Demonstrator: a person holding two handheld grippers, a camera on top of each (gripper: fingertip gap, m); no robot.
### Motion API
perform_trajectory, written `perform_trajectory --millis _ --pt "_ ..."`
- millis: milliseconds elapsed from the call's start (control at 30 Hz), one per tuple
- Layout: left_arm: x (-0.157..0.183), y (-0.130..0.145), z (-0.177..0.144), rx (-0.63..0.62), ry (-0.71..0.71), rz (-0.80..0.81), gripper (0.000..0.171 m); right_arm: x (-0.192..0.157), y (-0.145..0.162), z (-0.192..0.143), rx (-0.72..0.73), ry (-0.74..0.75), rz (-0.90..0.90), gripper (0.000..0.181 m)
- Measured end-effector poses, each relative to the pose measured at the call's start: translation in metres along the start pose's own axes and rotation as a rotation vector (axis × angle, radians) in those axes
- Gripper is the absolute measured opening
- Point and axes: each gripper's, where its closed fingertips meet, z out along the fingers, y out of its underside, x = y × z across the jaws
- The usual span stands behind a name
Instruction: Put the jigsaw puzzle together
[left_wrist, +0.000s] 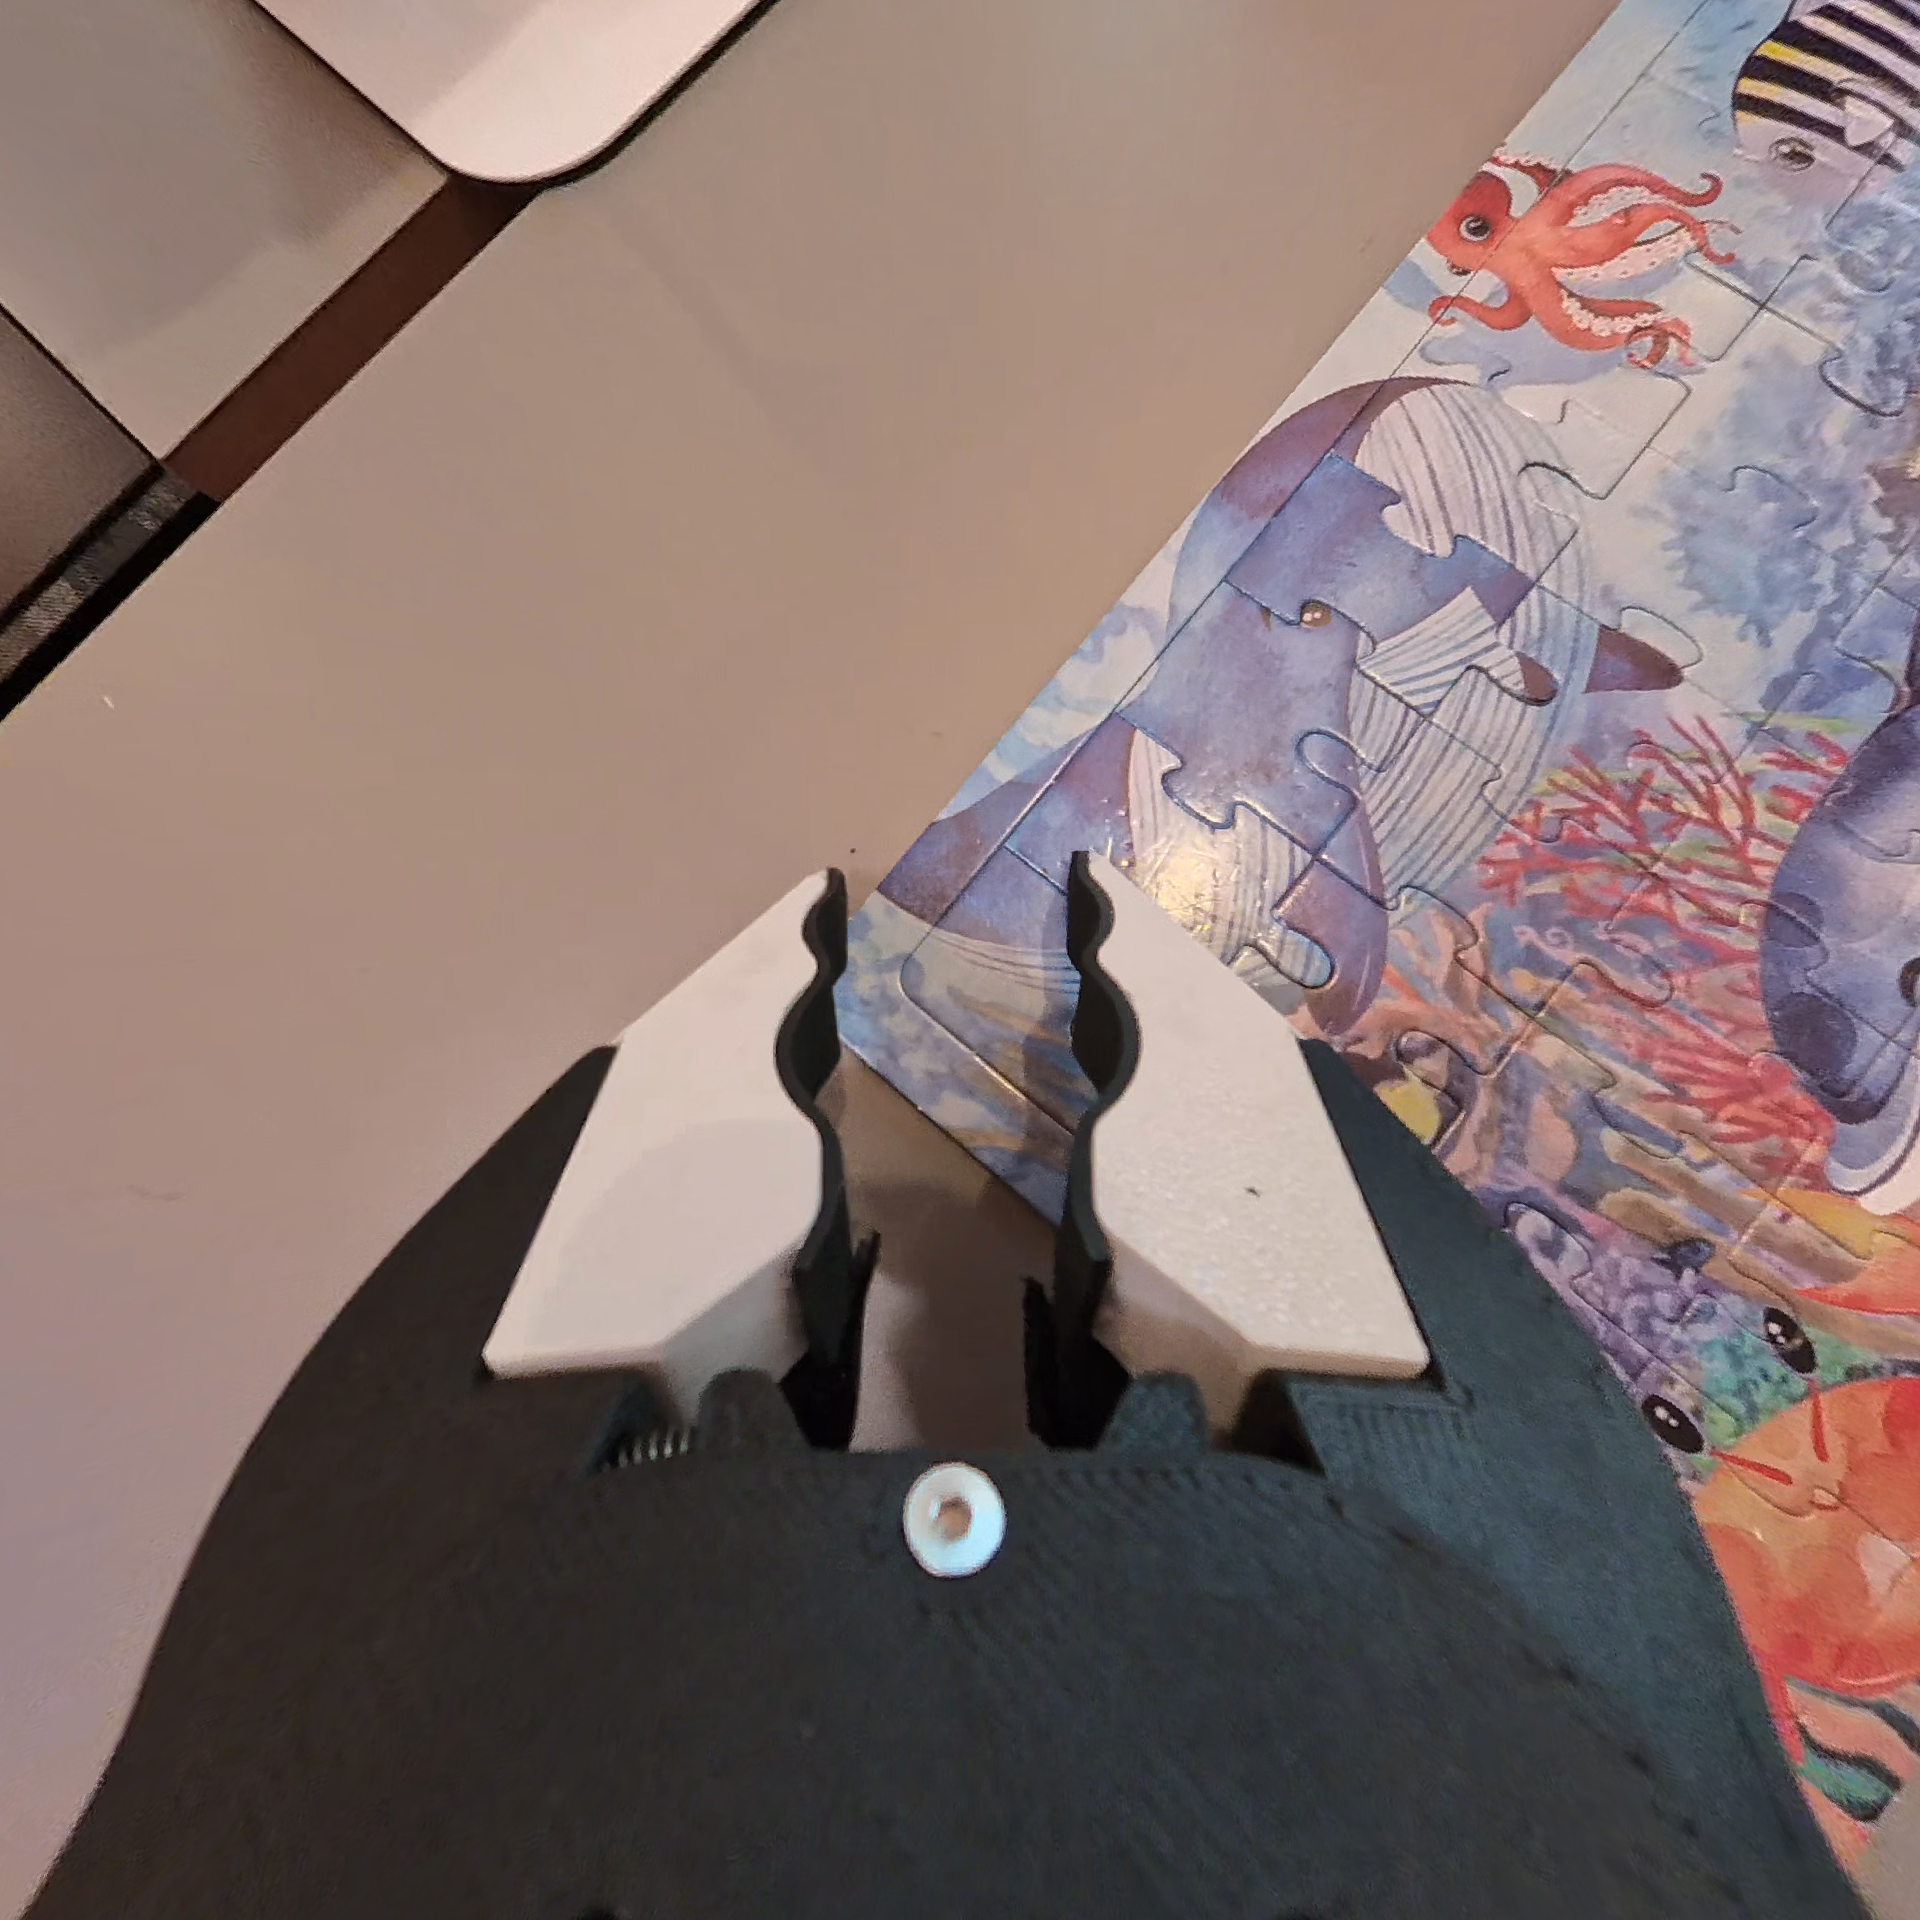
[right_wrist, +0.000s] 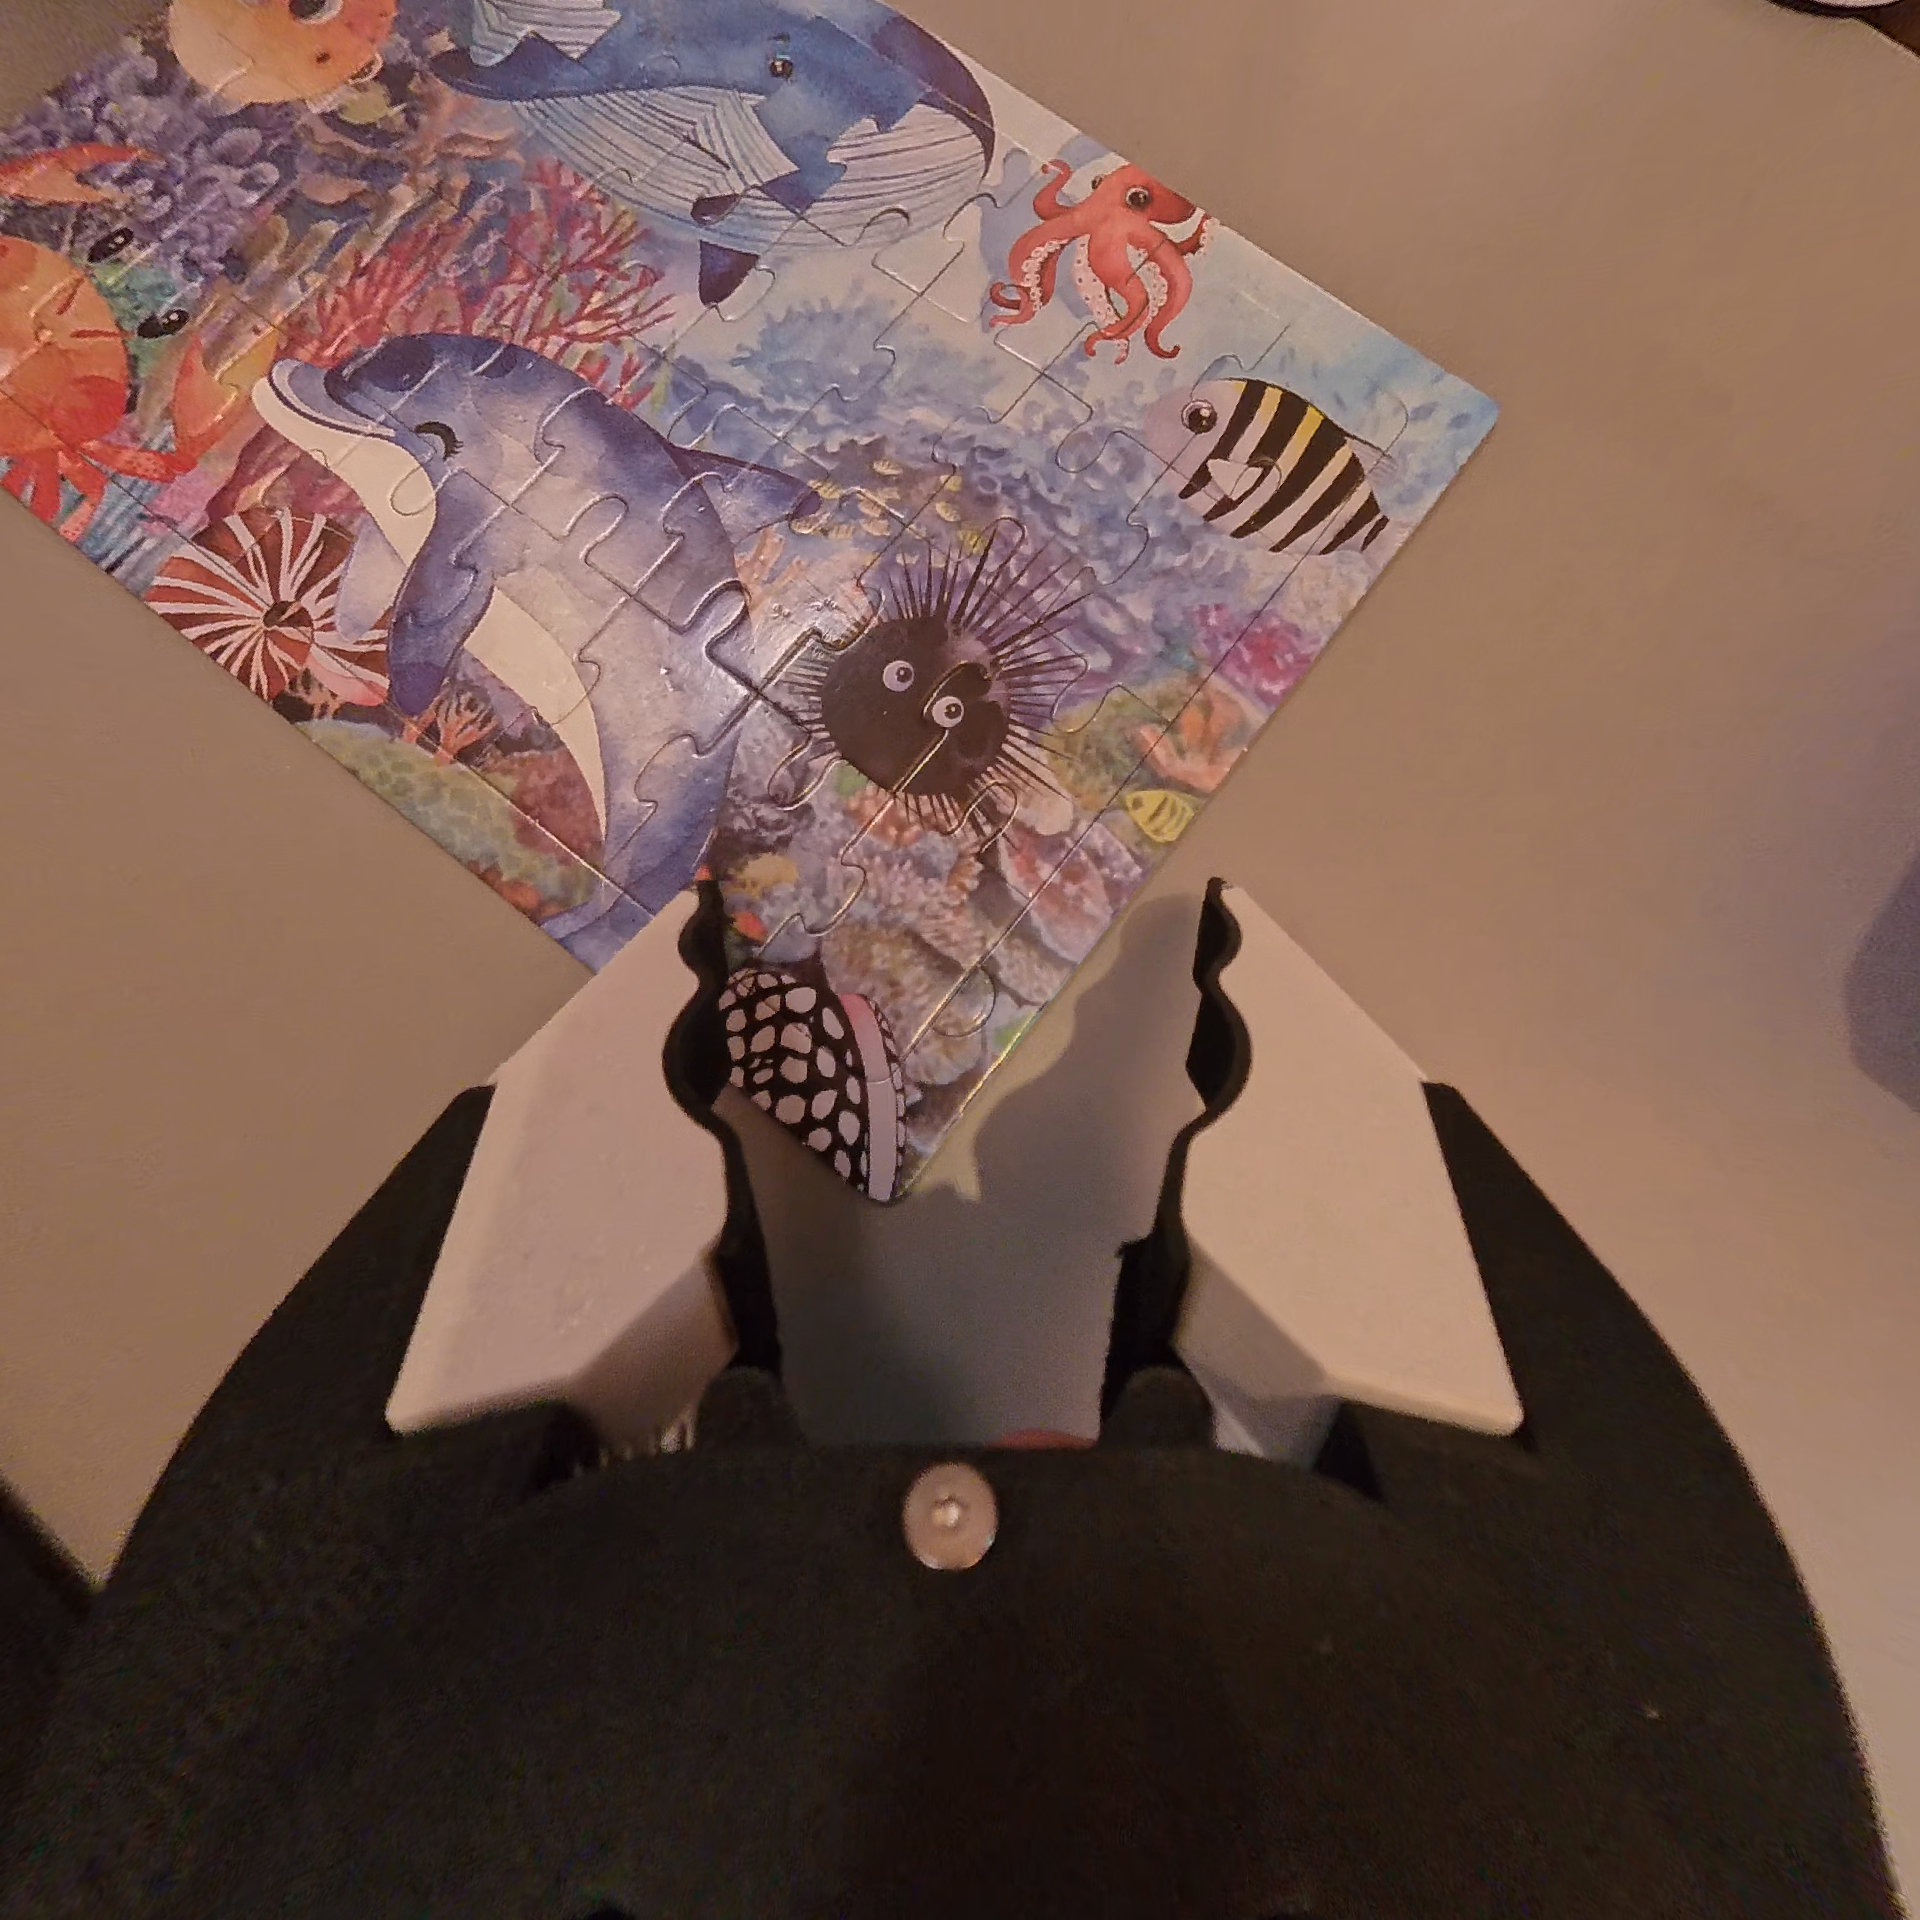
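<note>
Puzzle: the flat cardboard sea-creature jigsaw puzzle (right_wrist: 831, 499) lay face up on the plain beige tabletop (left_wrist: 623, 623), w/ every piece I could see locked in; no holes showed, no loose pieces in either view.
Left fingers: your left gripper (left_wrist: 951, 883) had its black wavy-edged fingers apart, nothing betw. them. One long edge of the puzzle ran under the gap, so the tips hung over the border pieces by the whale's tail.
Right fingers: your right gripper (right_wrist: 956, 894) was spread wider, also empty. A puzzle corner, the one w/ the black-and-white spotted shell, sat right betw. the two fingers, close to their roots. Contact w/ the card: couldn't tell.
Beyond left tips: a white rounded-corner board (left_wrist: 499, 73) lay far ahead, well apart from the puzzle.
Progress (my read): assembly looked done or v. nearly; what was left was prob. squaring up or pressing seams flat.
Handling (my read): light, thin, stiff per piece but floppy as a sheet, since the joints are only friction-held. Lifting by one corner would prob. bend it & pop seams. Glossy face, so tips could skid on it.
Where to hold (my read): you'd do better not pinching at all; push flat on edges w/ closed tips from both sides, or press down on seams. If a lift was needed, take 2 opposite edges, low & level.
Risk: a sideways shove on that corner could've slid the whole sheet over the smooth top.
</note>
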Motion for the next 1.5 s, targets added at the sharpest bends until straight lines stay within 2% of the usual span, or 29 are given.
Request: perform_trajectory --millis 67,167,233,367,533,667,733,833,933,1067,1267,1400,1500 --pt "0.001 0.0 0.0 -0.007 0.014 -0.017 0.04 -0.001 0.0 0.0 0.002 0.001 0.0 0.089" --pt "-0.004 0.0 -0.004 -0.008 -0.052 0.018 0.045 0.001 -0.001 -0.002 0.007 0.013 -0.002 0.093" --pt "0.006 0.003 -0.014 -0.004 -0.036 0.021 0.062 0.001 -0.004 -0.007 0.028 0.011 0.006 0.092" --pt "0.05 0.016 -0.046 0.01 0.042 0.094 0.066 -0.005 0.002 -0.011 0.015 -0.031 0.011 0.092" --pt "0.122 0.034 -0.07 0.062 0.178 0.227 0.052 -0.025 0.005 -0.011 -0.009 -0.062 -0.077 0.087" --pt "0.154 0.025 -0.074 0.129 0.195 0.313 0.05 -0.047 -0.009 -0.012 0.02 -0.113 -0.118 0.083" --pt "0.162 0.016 -0.071 0.146 0.195 0.341 0.048 -0.061 -0.018 -0.009 0.026 -0.151 -0.127 0.073" --pt "0.167 0.011 -0.054 0.115 0.165 0.372 0.039 -0.071 -0.031 0.006 -0.01 -0.142 -0.162 0.071" --pt "0.169 0.003 -0.041 0.113 0.161 0.371 0.033 -0.068 -0.042 0.029 -0.042 -0.118 -0.15 0.086" --pt "0.163 0.005 -0.027 0.067 0.15 0.361 0.031 -0.056 -0.054 0.044 -0.044 -0.112 -0.083 0.078" --pt "0.166 0.009 -0.025 0.042 0.226 0.281 0.022 -0.049 -0.051 0.05 -0.095 -0.105 -0.085 0.073" --pt "0.165 0.007 -0.026 0.053 0.188 0.306 0.025 -0.052 -0.052 0.049 -0.113 -0.106 -0.112 0.066" --pt "0.173 0.009 -0.034 0.068 0.209 0.31 0.035 -0.054 -0.045 0.04 -0.093 -0.112 -0.082 0.075"
